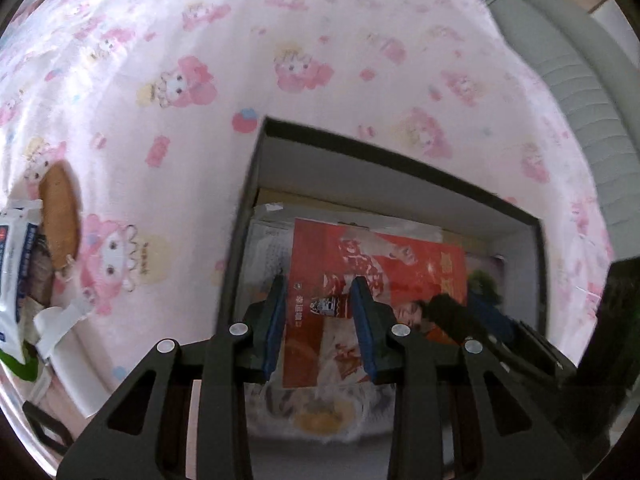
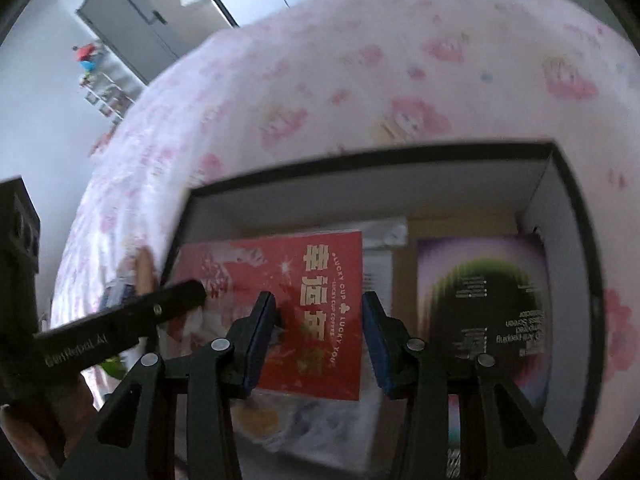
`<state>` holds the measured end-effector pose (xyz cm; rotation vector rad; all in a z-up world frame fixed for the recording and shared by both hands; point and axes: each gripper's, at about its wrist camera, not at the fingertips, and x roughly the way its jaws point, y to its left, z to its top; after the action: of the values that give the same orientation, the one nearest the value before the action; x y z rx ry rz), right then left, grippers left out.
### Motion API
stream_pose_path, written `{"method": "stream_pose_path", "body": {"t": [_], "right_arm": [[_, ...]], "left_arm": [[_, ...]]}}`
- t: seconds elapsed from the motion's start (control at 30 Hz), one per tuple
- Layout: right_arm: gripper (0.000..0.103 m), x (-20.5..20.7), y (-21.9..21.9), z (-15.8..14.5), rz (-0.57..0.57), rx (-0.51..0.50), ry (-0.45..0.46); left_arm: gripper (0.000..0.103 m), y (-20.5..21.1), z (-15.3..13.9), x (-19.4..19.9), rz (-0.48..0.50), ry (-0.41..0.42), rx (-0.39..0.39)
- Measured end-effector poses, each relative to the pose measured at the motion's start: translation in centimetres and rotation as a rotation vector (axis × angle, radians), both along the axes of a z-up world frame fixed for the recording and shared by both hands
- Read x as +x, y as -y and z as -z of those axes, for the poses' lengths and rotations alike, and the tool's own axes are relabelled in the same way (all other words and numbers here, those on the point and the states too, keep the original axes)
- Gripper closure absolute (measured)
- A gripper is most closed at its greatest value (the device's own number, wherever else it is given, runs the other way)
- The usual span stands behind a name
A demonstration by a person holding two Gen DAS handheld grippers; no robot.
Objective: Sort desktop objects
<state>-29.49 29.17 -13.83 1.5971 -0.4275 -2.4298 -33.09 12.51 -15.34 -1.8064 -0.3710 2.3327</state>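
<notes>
Two claws over one box. Left wrist: left claw (image 1: 320, 316) spread, holding nothing, above the red card (image 1: 384, 280) flat in the box (image 1: 400, 160); snacks (image 1: 36, 248) outside on the surface (image 1: 320, 60), presumably awaiting sorting. Right wrist: right claw (image 2: 318, 336) spread, empty, over the card.

Left tool (image 1: 320, 292): black plastic frame with triangular cut-outs; four round silver screws at linkage pivots; two fingers (image 1: 276, 320) faced with blue pads. Right tool (image 2: 318, 312): same black frame, same cut-outs, four silver screws, blue pads on fingers (image 2: 376, 340); in right wrist view, left tool's black side bar carries pale lettering, blurred, ending "AI".
</notes>
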Motion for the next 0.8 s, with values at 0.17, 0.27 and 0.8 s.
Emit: {"method": "stream_pose_path", "body": {"t": [0.17,0.27,0.8], "right_arm": [[0.061,-1.4,-0.4,1.3,-0.029,0.016,0.011],[0.061,-1.5,-0.8,1.5,-0.01,0.004,0.005],[0.06,1.4,-2.6,2.4,0.05,-0.037,0.09]], "left_arm": [[0.059,-2.3,0.7,-0.8,0.007,-0.034,-0.112],[0.059,-2.4,0.7,-0.8,0.02,-0.023,-0.116],[0.057,-2.7,1.6,4.3,0.105,0.084,-0.09]]}}
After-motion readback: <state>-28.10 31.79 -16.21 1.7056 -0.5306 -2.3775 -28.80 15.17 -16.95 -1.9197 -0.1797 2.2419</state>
